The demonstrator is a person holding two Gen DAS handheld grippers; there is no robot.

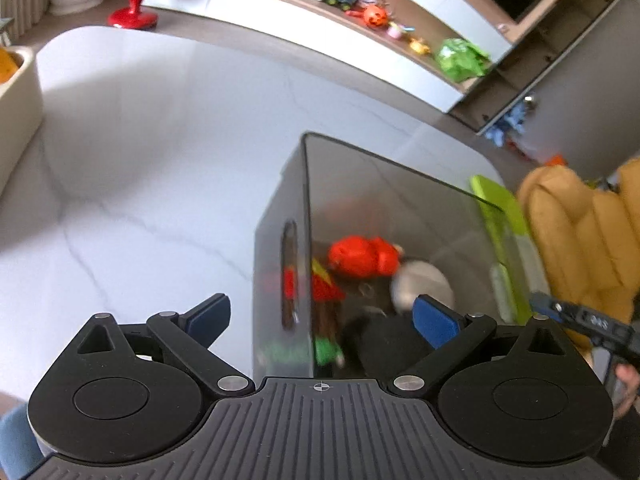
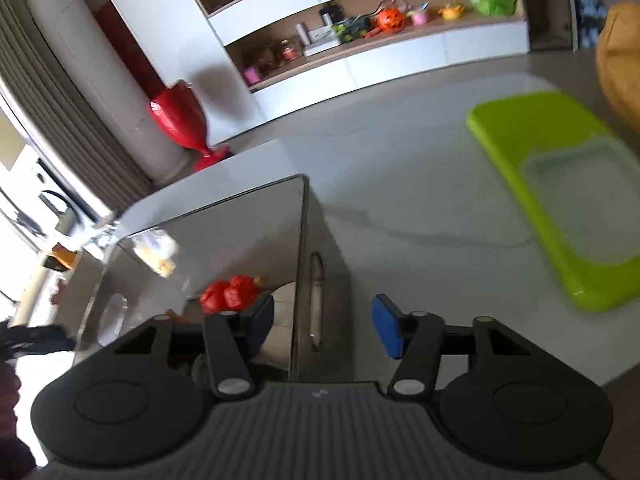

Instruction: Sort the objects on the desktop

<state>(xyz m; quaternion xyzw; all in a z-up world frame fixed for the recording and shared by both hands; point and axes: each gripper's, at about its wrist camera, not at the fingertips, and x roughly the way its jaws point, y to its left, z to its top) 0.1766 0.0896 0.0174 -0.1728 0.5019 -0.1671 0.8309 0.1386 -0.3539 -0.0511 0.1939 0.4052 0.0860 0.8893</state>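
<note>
A grey bin with clear walls (image 1: 280, 240) stands on the white marble table (image 1: 160, 140). Inside lie a red toy (image 1: 362, 256), a pale round object (image 1: 424, 284), a red and green item (image 1: 324, 320) and something dark. My left gripper (image 1: 324, 320) hovers open above the bin's near left corner, nothing between its blue pads. From the right wrist view the same bin (image 2: 320, 216) sits below, the red toy (image 2: 230, 294) showing through its wall. My right gripper (image 2: 324, 326) is open and empty, straddling the bin's right wall.
A lime green tray (image 2: 532, 152) with a clear lid (image 2: 584, 200) on it lies right of the bin. A cream container (image 1: 16, 112) stands at the table's left edge. A yellow cushioned chair (image 1: 580, 224) is beyond the right side. A red vase (image 2: 184, 120) and toy-filled shelves stand behind.
</note>
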